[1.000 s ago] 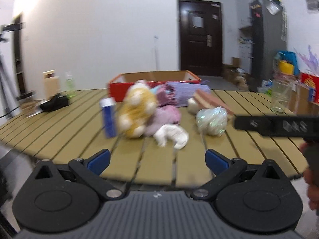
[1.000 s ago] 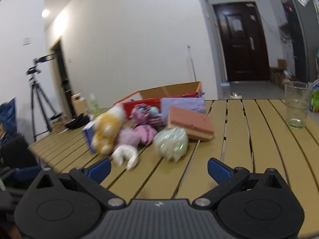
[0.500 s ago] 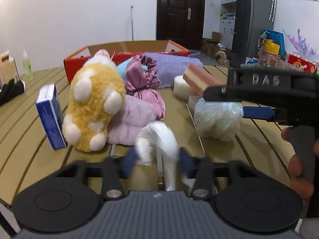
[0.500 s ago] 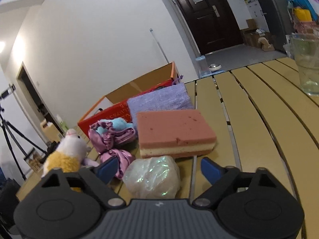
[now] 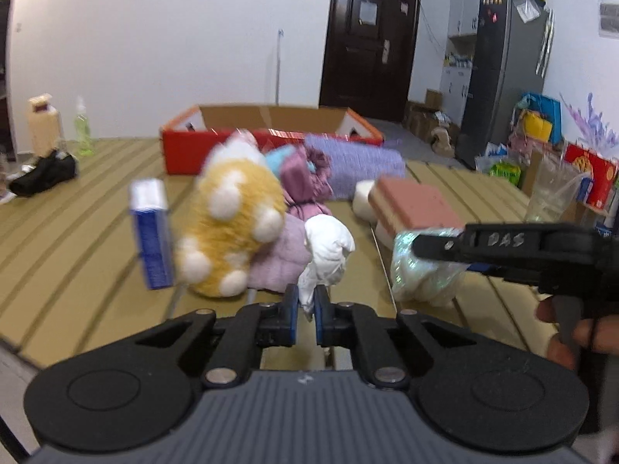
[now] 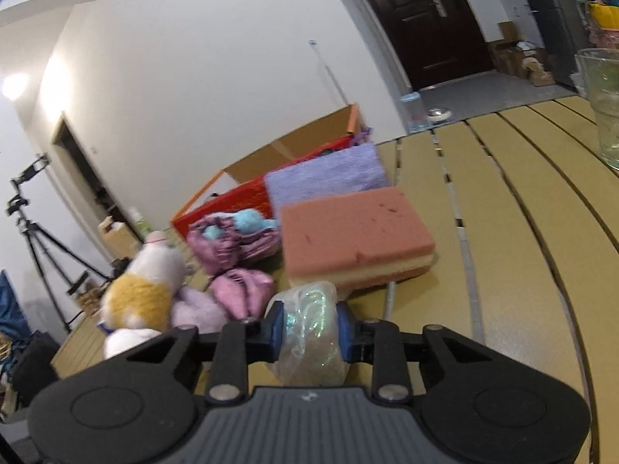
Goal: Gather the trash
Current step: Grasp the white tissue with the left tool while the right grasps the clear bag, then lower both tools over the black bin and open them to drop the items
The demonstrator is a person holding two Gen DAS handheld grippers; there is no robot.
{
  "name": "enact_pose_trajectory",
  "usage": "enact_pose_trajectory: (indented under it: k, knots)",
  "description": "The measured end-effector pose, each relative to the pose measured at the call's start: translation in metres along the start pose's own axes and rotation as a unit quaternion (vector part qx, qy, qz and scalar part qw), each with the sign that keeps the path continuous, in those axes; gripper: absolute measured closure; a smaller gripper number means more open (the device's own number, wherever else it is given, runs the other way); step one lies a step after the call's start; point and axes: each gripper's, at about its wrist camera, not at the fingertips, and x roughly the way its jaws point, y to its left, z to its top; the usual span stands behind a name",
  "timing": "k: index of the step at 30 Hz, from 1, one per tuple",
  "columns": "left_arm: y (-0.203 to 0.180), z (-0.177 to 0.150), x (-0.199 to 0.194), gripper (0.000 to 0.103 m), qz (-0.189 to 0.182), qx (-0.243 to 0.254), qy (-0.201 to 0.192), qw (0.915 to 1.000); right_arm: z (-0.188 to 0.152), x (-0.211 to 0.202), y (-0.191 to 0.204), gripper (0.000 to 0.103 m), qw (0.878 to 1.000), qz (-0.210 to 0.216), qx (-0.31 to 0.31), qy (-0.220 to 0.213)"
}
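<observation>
Slatted table [image 5: 69,232]: white tissue [image 5: 329,247] pinched in left gripper [image 5: 305,309] (jaws just closed).

A crumpled white paper tissue wad [image 5: 328,249] hangs pinched by its lower tip between my left pads, its bulk leaning against the pale purple plush. A scrunched, iridescent clear plastic wrapper [image 6: 311,332] sits squeezed between my right pads, just before the pink sponge, on the slatted table.
</observation>
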Motion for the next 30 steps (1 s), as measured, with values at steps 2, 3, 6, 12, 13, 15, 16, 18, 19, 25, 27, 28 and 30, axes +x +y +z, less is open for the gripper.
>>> enact_pose_trajectory:
  k: [2,3,6,12,13,15,16,18,19,25,27,28,30]
  knots:
    - [0.006,-0.005,-0.025,0.095,0.01,0.001,-0.014,0.9999,-0.005,-0.007,0.008,0.078,1.0,0.019,-0.01,0.002]
    - [0.013,-0.009,-0.04,0.095,0.021,-0.002,-0.018,0.9996,-0.009,-0.011,0.013,0.078,0.999,0.028,-0.019,0.001]
    - [0.039,-0.028,-0.083,0.095,0.069,-0.026,-0.013,0.9972,-0.022,-0.018,0.034,0.079,0.997,0.054,-0.049,0.005]
    - [0.109,-0.078,-0.135,0.095,0.15,-0.1,0.033,0.9831,-0.061,-0.022,0.11,0.08,0.975,0.179,-0.127,0.047]
    - [0.121,-0.086,-0.135,0.095,0.162,-0.116,0.046,0.9789,-0.071,-0.02,0.126,0.08,0.968,0.194,-0.144,0.061]
    - [0.142,-0.103,-0.131,0.094,0.18,-0.144,0.085,0.9693,-0.096,-0.013,0.158,0.079,0.957,0.206,-0.185,0.09]
    - [0.152,-0.113,-0.125,0.094,0.187,-0.163,0.113,0.9623,-0.106,-0.007,0.17,0.079,0.952,0.205,-0.203,0.104]
    - [0.166,-0.131,-0.115,0.094,0.184,-0.184,0.158,0.9526,-0.132,0.005,0.194,0.079,0.938,0.196,-0.246,0.145]
    - [0.173,-0.141,-0.107,0.094,0.179,-0.198,0.183,0.9464,-0.145,0.011,0.203,0.079,0.931,0.187,-0.266,0.165]
    - [0.202,-0.187,-0.063,0.094,0.168,-0.257,0.302,0.9026,-0.207,0.062,0.228,0.078,0.887,0.135,-0.329,0.295]
    - [0.206,-0.188,-0.053,0.094,0.163,-0.258,0.318,0.8974,-0.222,0.084,0.229,0.078,0.873,0.113,-0.335,0.336]
    - [0.208,-0.191,-0.05,0.094,0.161,-0.261,0.321,0.8961,-0.227,0.092,0.23,0.078,0.868,0.108,-0.336,0.349]
    - [0.21,-0.19,-0.042,0.092,0.16,-0.263,0.326,0.8937,-0.239,0.107,0.23,0.075,0.862,0.097,-0.33,0.372]
